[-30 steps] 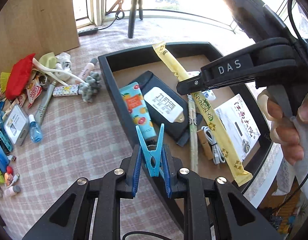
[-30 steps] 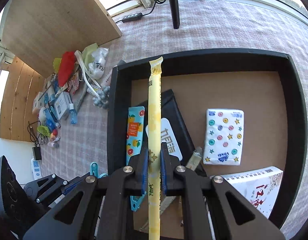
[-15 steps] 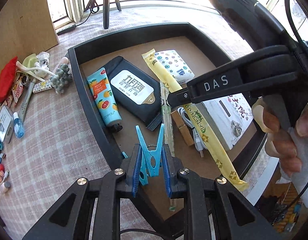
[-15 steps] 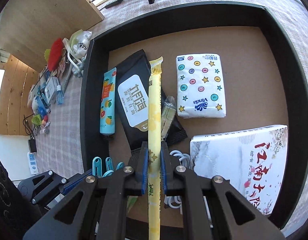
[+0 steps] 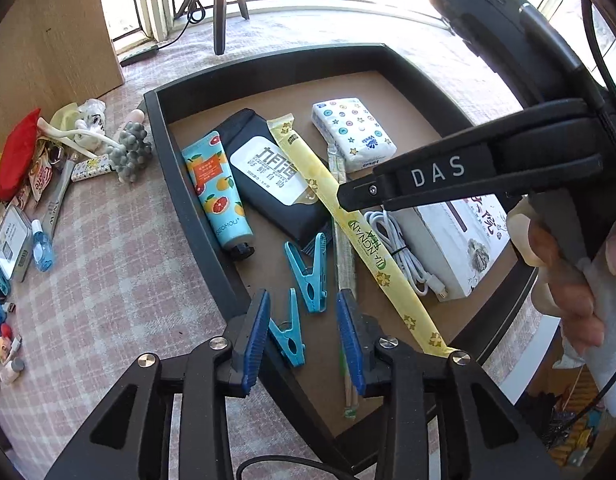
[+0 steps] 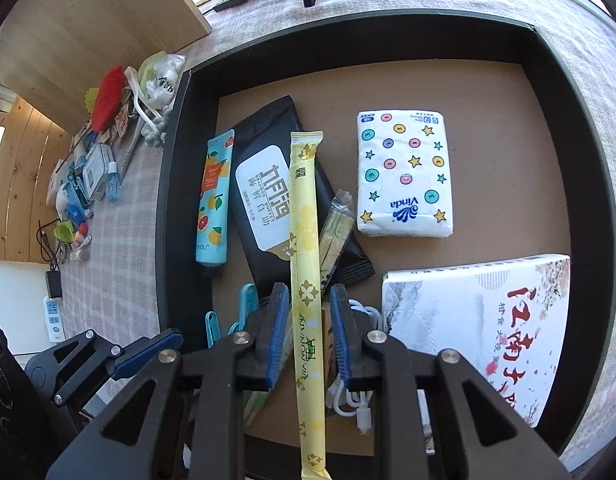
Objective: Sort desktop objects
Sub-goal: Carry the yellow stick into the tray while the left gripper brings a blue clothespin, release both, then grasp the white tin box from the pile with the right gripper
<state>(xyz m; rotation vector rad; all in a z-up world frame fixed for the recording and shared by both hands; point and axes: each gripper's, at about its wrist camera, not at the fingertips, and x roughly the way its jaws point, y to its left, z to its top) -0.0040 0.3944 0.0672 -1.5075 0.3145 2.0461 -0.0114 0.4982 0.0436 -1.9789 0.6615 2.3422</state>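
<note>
My left gripper (image 5: pixel 303 340) hangs over the near left corner of the black tray (image 5: pixel 175 184), its jaws opening. Two blue clothes pegs lie on the tray floor: one (image 5: pixel 308 272) just ahead of the fingers, the other (image 5: pixel 287 332) loose between them, clear of both pads. My right gripper (image 6: pixel 310 332) is also opening. The long yellow stick sachet (image 6: pixel 303 208) runs between its pads with a gap on each side and rests across the black wipes pack (image 6: pixel 267 192). In the left wrist view the right gripper (image 5: pixel 348 198) sits over the sachet (image 5: pixel 348 220).
The tray also holds a hand cream tube (image 5: pixel 217 192), a tissue pack (image 6: pixel 404 176), a book (image 6: pixel 476 320), a white cable (image 5: pixel 404 256) and wrapped chopsticks (image 5: pixel 342 248). Several small items (image 5: pixel 27 180) lie on the checked cloth to the left. A hand (image 5: pixel 564 280) grips the right tool.
Both grippers moved in over the tray, then their jaws spread. The blue pegs left the left pads and lie on the tray floor. The right pads let go of the yellow sachet.
</note>
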